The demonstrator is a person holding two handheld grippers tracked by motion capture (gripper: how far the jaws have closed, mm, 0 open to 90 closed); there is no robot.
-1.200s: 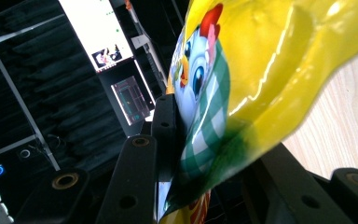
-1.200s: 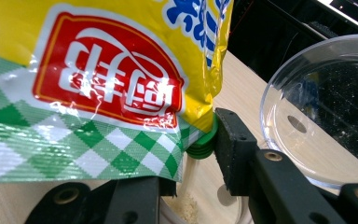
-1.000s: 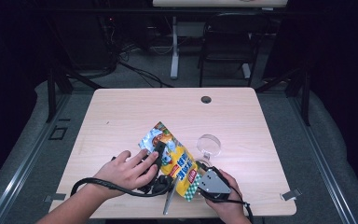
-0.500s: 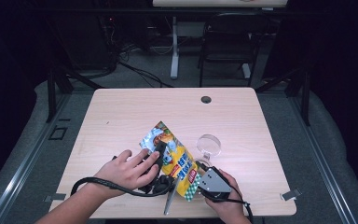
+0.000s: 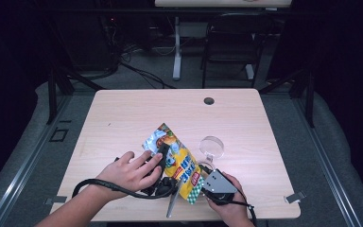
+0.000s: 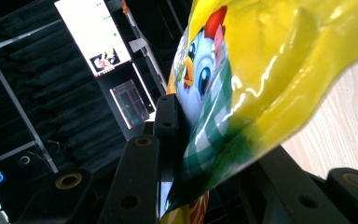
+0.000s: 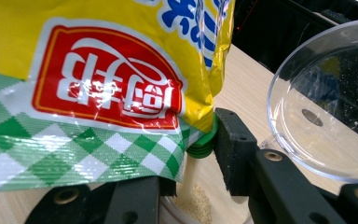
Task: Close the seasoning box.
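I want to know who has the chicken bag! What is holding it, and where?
Both grippers. The left gripper clamps the yellow bag at its upper part; the right gripper grips its checkered bottom end.

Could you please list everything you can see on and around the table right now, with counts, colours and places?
Snack bag: one, yellow with a green-and-white checked end and a red logo, near the table's front edge, between the two grippers.
Clear dish: one, transparent, round, on the table just right of the bag.
Green cap: one, in the right gripper view, under the bag's corner; what it belongs to is unclear.
Table: one, light wood, with a small dark round hole near its far edge.
Chair: one, dark, on the floor beyond the table.
Left gripper: one, black, closed on the bag's upper end.
Right gripper: one, black, at the bag's checked end; grip unclear.
Hands: two, left, right.
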